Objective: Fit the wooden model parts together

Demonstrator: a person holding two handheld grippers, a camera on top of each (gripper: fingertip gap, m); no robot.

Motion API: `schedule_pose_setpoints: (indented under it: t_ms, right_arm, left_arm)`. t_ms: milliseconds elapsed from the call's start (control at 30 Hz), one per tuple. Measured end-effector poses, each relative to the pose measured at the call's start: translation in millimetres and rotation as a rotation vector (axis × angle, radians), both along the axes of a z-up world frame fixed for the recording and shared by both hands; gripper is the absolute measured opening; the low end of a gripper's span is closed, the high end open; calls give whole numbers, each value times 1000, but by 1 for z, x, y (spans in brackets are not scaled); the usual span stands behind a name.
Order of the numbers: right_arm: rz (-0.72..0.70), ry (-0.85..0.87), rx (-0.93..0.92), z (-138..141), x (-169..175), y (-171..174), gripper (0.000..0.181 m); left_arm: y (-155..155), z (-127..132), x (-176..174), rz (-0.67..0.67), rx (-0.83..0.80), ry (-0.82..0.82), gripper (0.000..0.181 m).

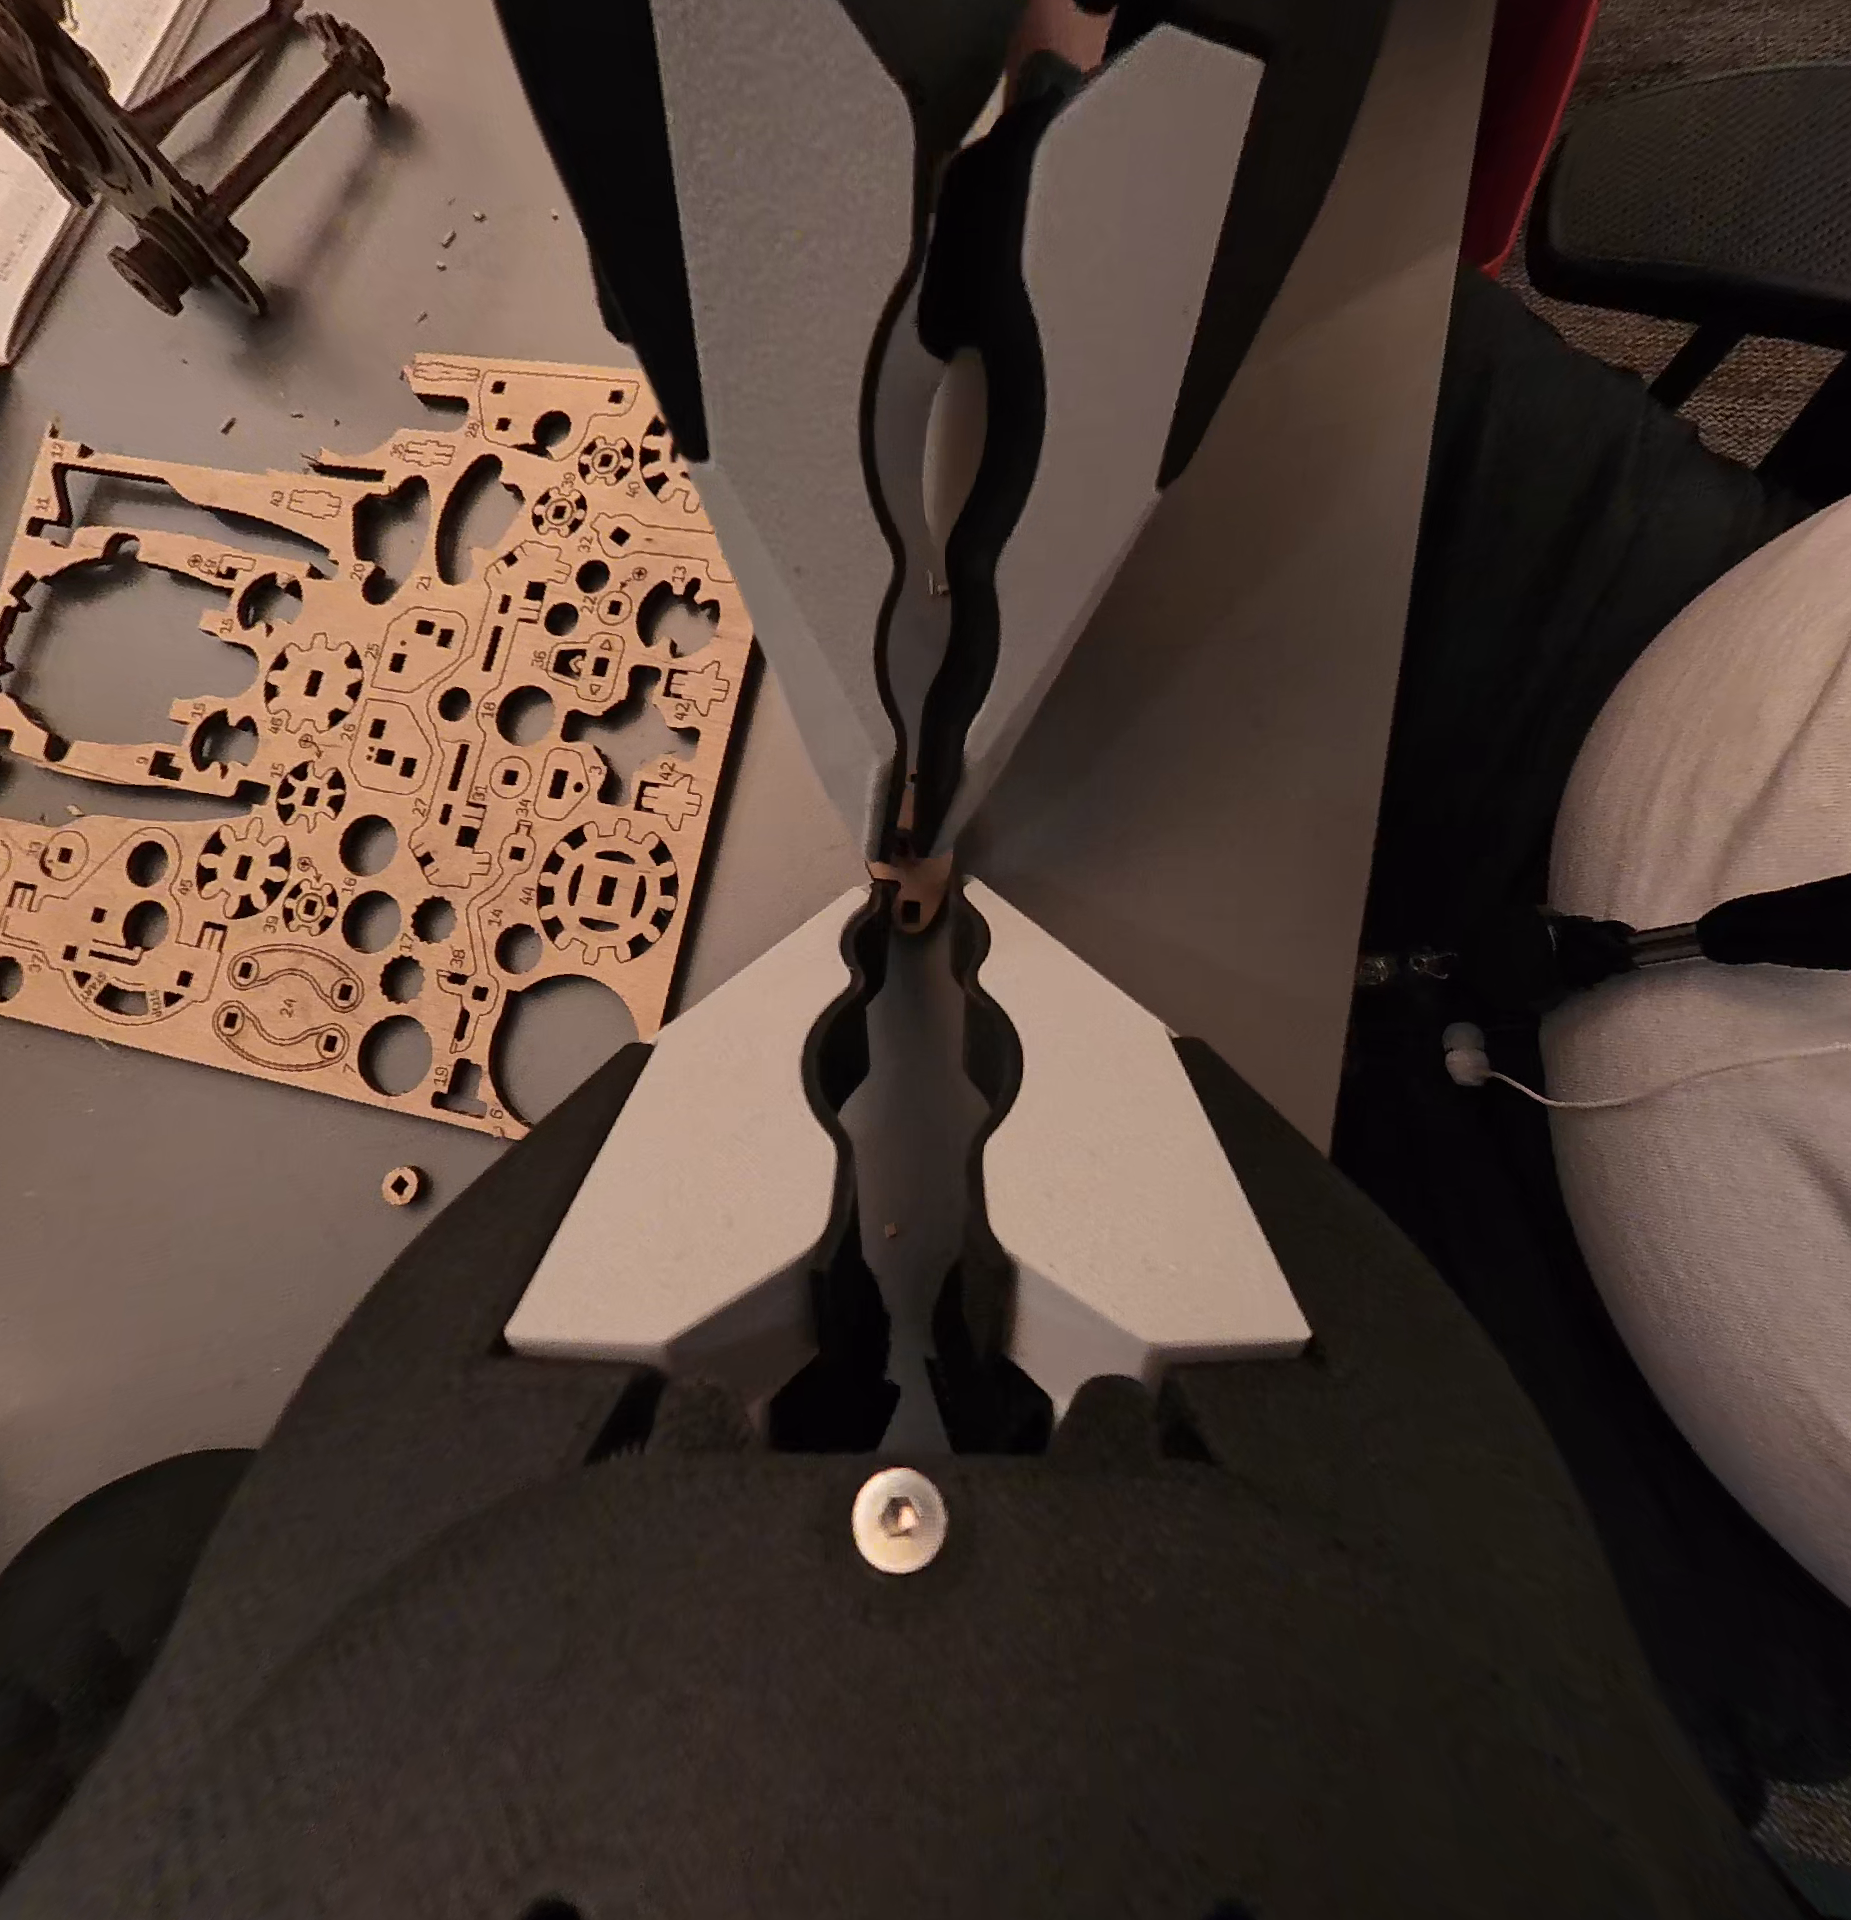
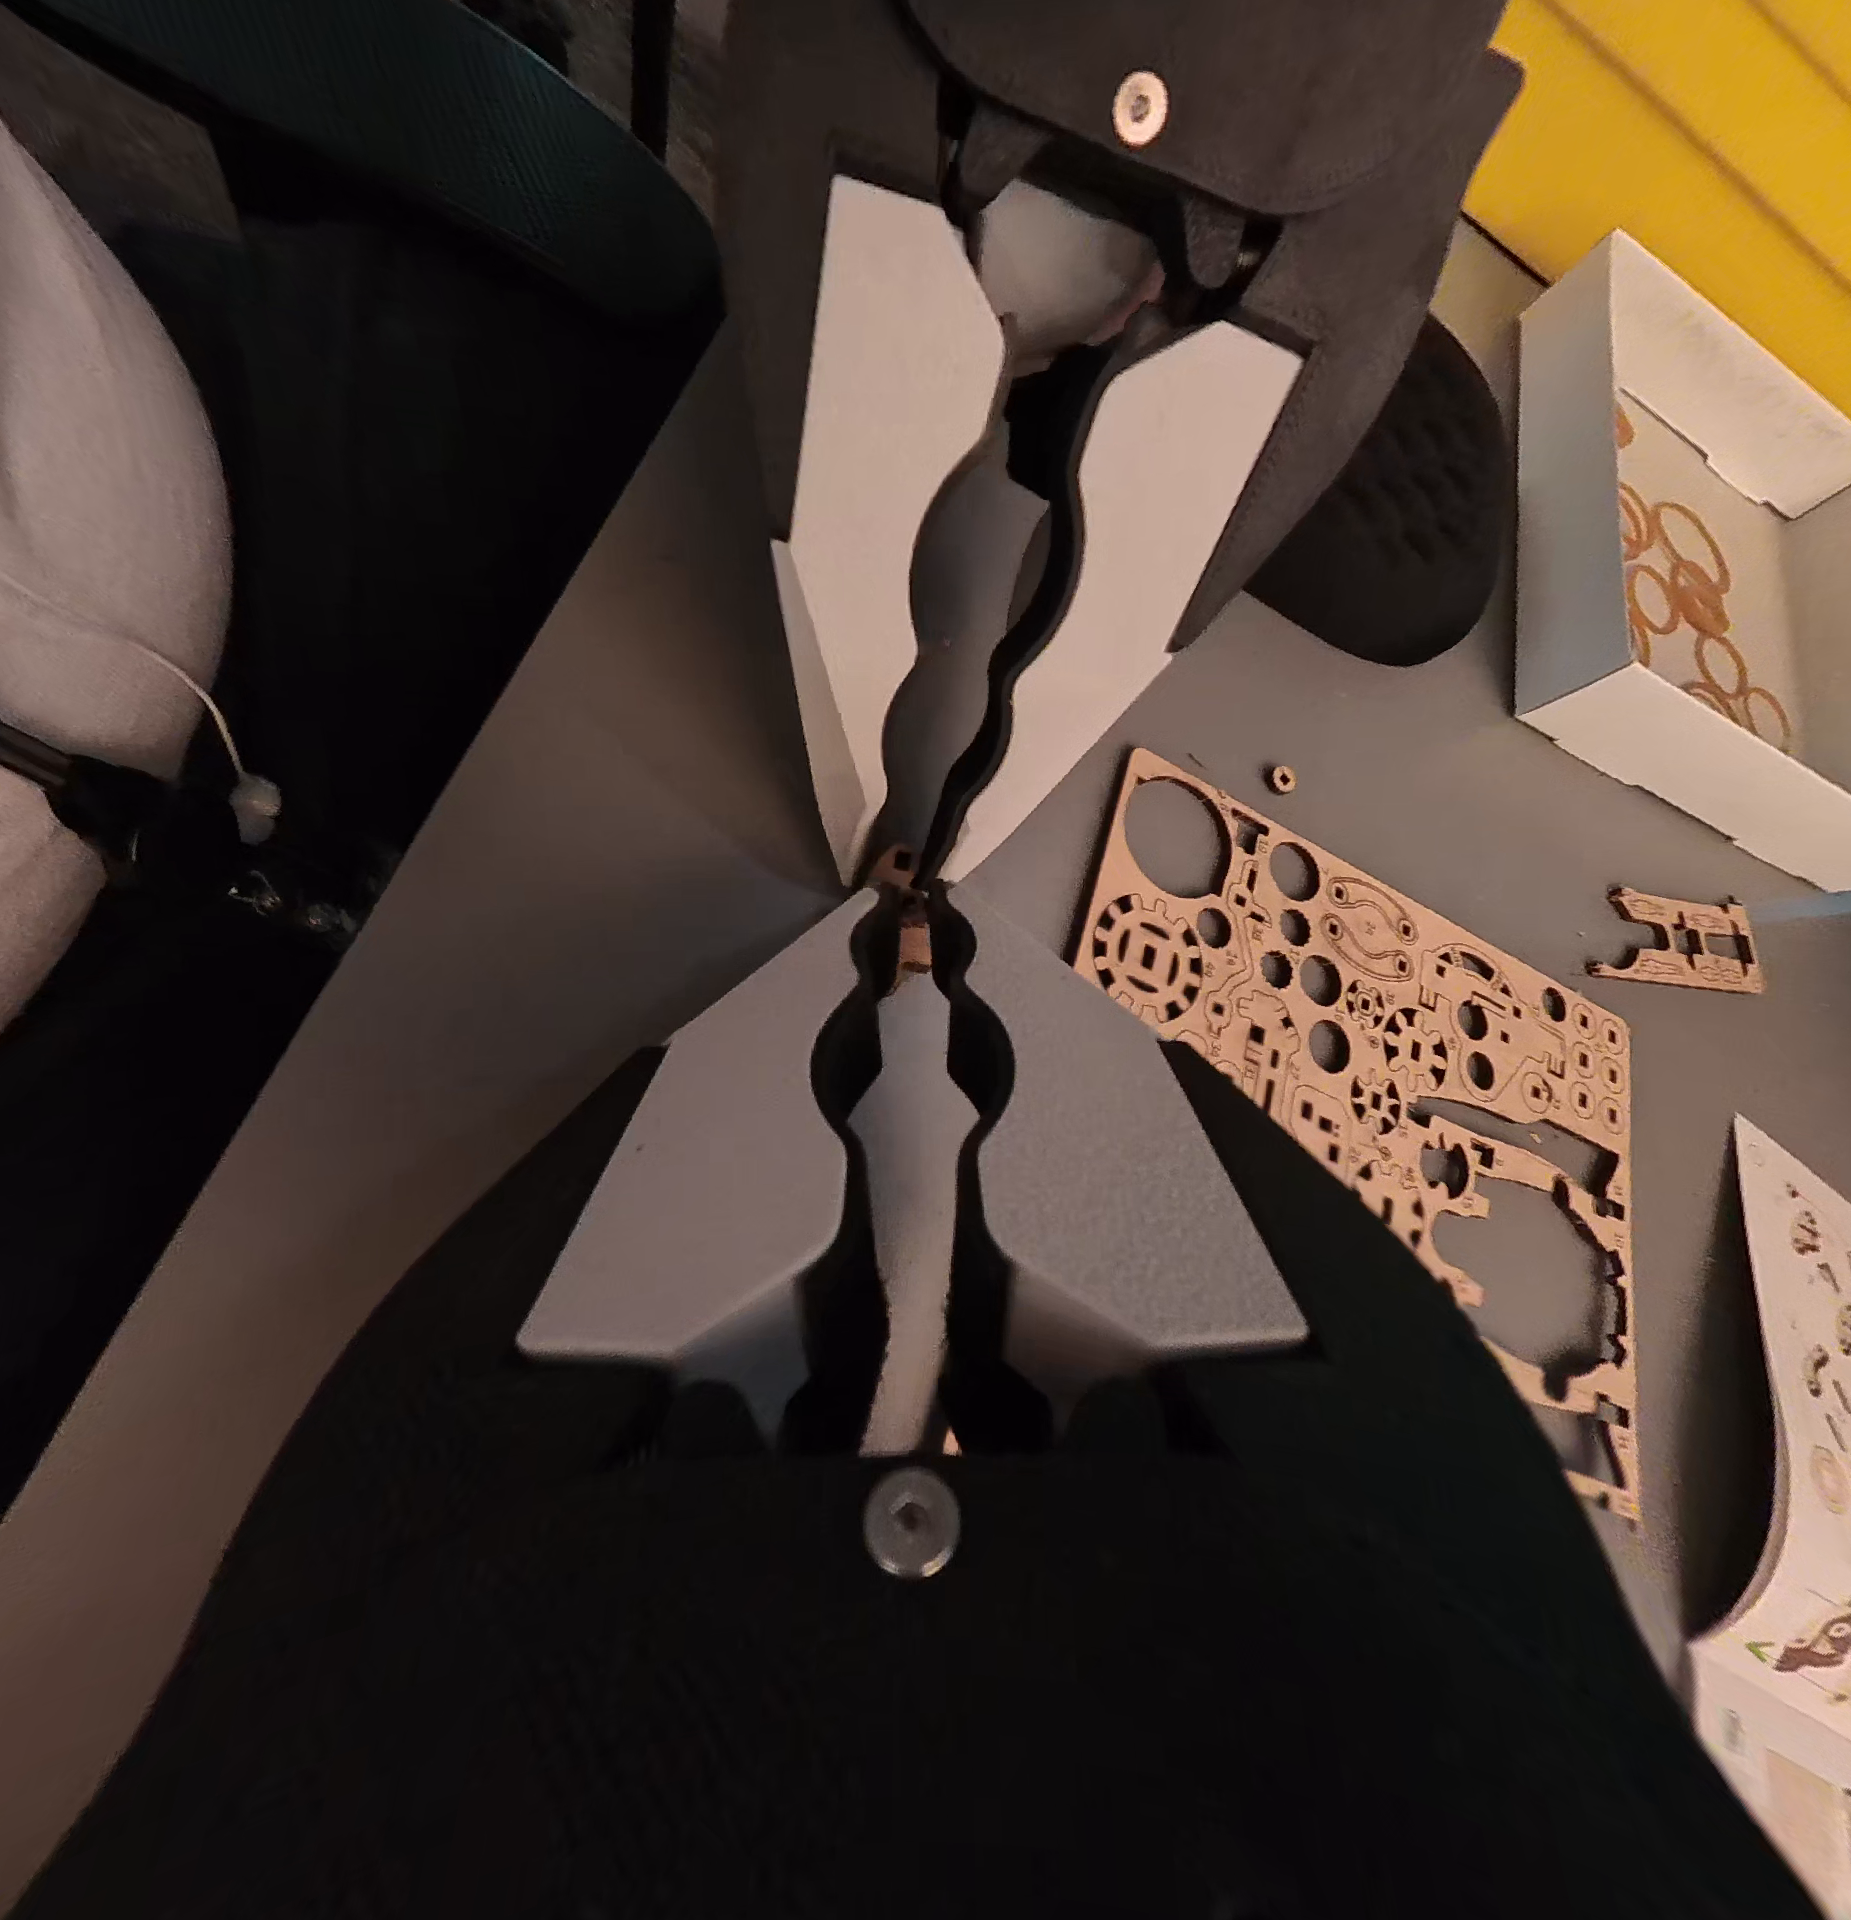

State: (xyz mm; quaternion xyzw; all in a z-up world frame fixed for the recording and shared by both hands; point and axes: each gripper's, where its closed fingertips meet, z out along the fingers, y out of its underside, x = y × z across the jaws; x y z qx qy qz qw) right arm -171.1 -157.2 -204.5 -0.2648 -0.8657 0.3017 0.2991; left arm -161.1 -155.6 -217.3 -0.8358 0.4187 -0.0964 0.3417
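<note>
The left gripper [image 1: 916,899] is seen closed at its tips on a small wooden part [image 1: 919,906], a pale tab with a square hole, held just above the grey table [image 1: 225,1299] near its front edge. Directly ahead, tip to tip, the right gripper [image 1: 913,831] is met; a sliver of wood is pinched between its tips too. In the right wrist view the same meeting is shown from the other side: the right gripper [image 2: 905,914] is closed on a short wooden piece [image 2: 910,948] that runs along the finger line, and the left gripper [image 2: 900,868] holds its holed tab just beyond. Both parts are thus equally near both hands; the coming push is judged to lie along the shared axis of the two grippers, one part straight into the other. Whether the parts are already engaged or only touching cannot be told. Outward, the punched-out parts sheet [image 1: 329,748] lies flat on the table, to one side of the join. A small loose ring [image 1: 405,1182] sits just off its corner. A dark, partly built model [image 1: 142,187] stands farther off.
</note>
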Motion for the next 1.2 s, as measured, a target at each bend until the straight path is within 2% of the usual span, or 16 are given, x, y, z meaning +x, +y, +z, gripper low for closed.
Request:
schedule_pose_setpoints:
  t_ms: [467,667,967,1200]
  right_arm:
    - [-89,-162,-332,1,-2,6,1]
    - [-136,-203,-411,2,-4,10,1]
    - [-193,-306,-633,12,-6,15,0]
    - [-205,-385,-598,5,-7,14,0]
  left_arm:
    - [-1,0,-1,-4,16,10,8]
    - [0,0,-2,-3,22,17,8]
    - [1,0,-3,-10,8,5,8]
    - [1,0,-3,-27,-19,8,8]
